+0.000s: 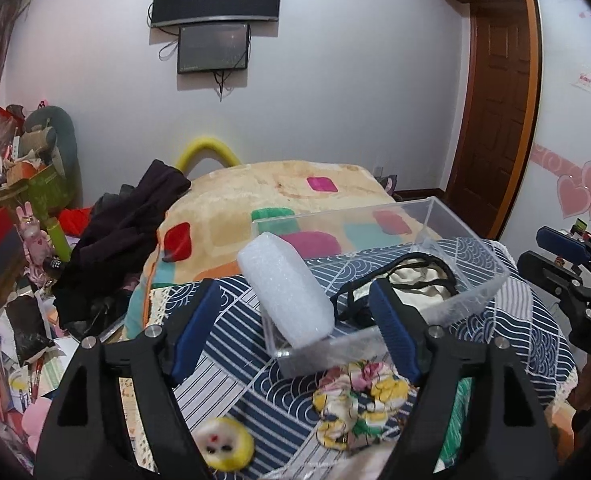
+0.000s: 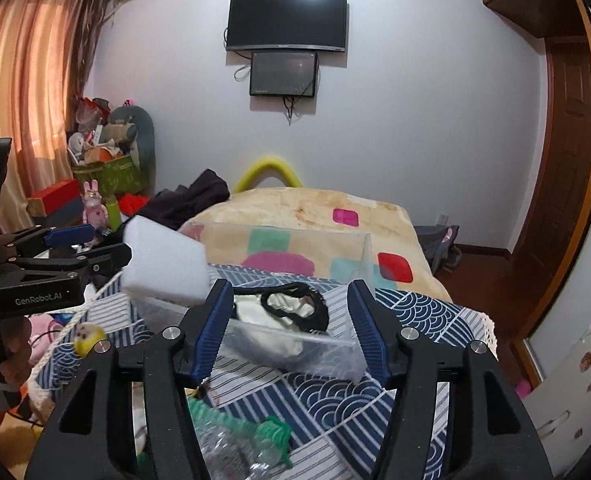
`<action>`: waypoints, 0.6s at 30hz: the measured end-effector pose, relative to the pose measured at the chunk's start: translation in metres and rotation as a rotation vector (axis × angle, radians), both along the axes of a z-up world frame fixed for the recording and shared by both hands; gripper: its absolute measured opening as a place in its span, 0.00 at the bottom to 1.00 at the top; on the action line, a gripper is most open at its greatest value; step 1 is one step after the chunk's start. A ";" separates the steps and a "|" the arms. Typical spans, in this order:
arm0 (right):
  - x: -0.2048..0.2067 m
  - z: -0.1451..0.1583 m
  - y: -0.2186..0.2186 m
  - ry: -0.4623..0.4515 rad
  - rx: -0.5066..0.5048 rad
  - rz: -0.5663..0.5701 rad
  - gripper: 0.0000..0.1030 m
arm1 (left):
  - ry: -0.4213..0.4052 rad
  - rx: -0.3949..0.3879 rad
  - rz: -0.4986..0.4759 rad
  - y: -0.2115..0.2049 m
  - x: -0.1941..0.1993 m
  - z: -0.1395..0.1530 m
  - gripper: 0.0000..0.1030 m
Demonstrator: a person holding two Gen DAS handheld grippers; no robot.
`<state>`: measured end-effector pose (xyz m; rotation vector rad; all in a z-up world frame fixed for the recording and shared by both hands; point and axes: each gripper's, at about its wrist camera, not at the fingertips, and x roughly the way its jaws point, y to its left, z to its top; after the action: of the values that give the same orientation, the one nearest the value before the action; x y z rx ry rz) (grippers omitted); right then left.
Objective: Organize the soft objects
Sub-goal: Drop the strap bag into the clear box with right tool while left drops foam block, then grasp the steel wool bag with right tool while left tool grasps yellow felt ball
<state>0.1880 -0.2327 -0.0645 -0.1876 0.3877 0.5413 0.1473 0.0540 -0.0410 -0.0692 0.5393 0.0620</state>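
Note:
A clear plastic box (image 1: pixel 479 292) (image 2: pixel 327 352) stands on the blue patterned cloth (image 1: pixel 235 336) (image 2: pixel 415 320). A white foam block (image 1: pixel 287 292) (image 2: pixel 163 264) leans in its left end, sticking out over the rim. A cream cloth with black straps (image 1: pixel 415 280) (image 2: pixel 291 304) lies in the box. My left gripper (image 1: pixel 295 328) is open, its pads either side of the foam block, not touching. My right gripper (image 2: pixel 291 328) is open and empty in front of the box. A floral scrunchie (image 1: pixel 359 400) and a yellow-white plush face (image 1: pixel 223 444) (image 2: pixel 87 336) lie on the cloth.
A green knitted item with clear plastic (image 2: pixel 239 436) lies near my right gripper. A patchwork blanket (image 1: pixel 295 188) (image 2: pixel 315 216) covers the bed behind. Dark clothes (image 1: pixel 123 232) and cluttered boxes (image 1: pixel 27 184) sit at the left. A wooden door (image 1: pixel 499 92) is at the right.

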 end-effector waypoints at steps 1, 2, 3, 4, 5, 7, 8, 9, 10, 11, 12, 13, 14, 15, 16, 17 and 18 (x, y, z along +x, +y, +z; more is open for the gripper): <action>-0.002 -0.001 0.001 0.000 0.002 0.002 0.54 | -0.004 0.001 -0.002 0.000 -0.006 0.002 0.75; -0.005 -0.002 0.001 0.000 0.005 0.006 0.54 | -0.008 0.003 -0.002 0.001 -0.011 0.003 0.75; -0.008 -0.004 0.001 0.002 0.006 0.010 0.55 | -0.013 0.008 -0.003 0.001 -0.017 0.005 0.77; -0.010 -0.005 0.001 0.006 0.005 0.014 0.56 | -0.016 0.014 -0.003 0.001 -0.023 0.005 0.78; -0.013 -0.008 0.001 0.011 0.005 0.017 0.57 | -0.017 0.018 -0.001 0.002 -0.027 0.004 0.78; -0.016 -0.014 0.002 0.017 0.001 0.016 0.65 | -0.014 0.029 0.005 0.004 -0.038 0.002 0.78; -0.017 -0.018 0.001 0.027 -0.001 0.015 0.66 | -0.009 0.036 0.009 0.005 -0.043 -0.001 0.78; -0.018 -0.021 0.001 0.037 -0.002 0.016 0.66 | -0.003 0.042 0.013 0.007 -0.048 -0.005 0.78; -0.018 -0.026 0.001 0.054 -0.002 0.018 0.66 | 0.006 0.047 0.018 0.008 -0.053 -0.010 0.78; -0.019 -0.030 0.001 0.070 -0.004 0.019 0.66 | 0.014 0.050 0.022 0.009 -0.054 -0.014 0.78; -0.019 -0.037 0.000 0.092 -0.007 0.015 0.66 | 0.026 0.052 0.026 0.011 -0.057 -0.019 0.78; -0.020 -0.043 -0.001 0.110 -0.008 0.011 0.66 | 0.038 0.051 0.030 0.013 -0.058 -0.024 0.78; -0.019 -0.051 -0.003 0.141 -0.011 0.014 0.66 | 0.058 0.052 0.037 0.015 -0.060 -0.032 0.78; -0.018 -0.055 -0.004 0.160 -0.012 0.013 0.66 | 0.072 0.054 0.042 0.016 -0.062 -0.037 0.78; -0.017 -0.061 -0.004 0.182 -0.013 0.012 0.66 | 0.086 0.057 0.047 0.018 -0.063 -0.043 0.78; -0.018 -0.066 -0.005 0.202 -0.016 0.013 0.66 | 0.102 0.057 0.056 0.020 -0.063 -0.050 0.78; -0.018 -0.068 -0.005 0.216 -0.019 0.015 0.66 | 0.117 0.056 0.064 0.022 -0.063 -0.056 0.78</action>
<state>0.1703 -0.2376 -0.1330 -0.1507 0.6025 0.5747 0.0842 0.0762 -0.0968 -0.0280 0.6524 0.1447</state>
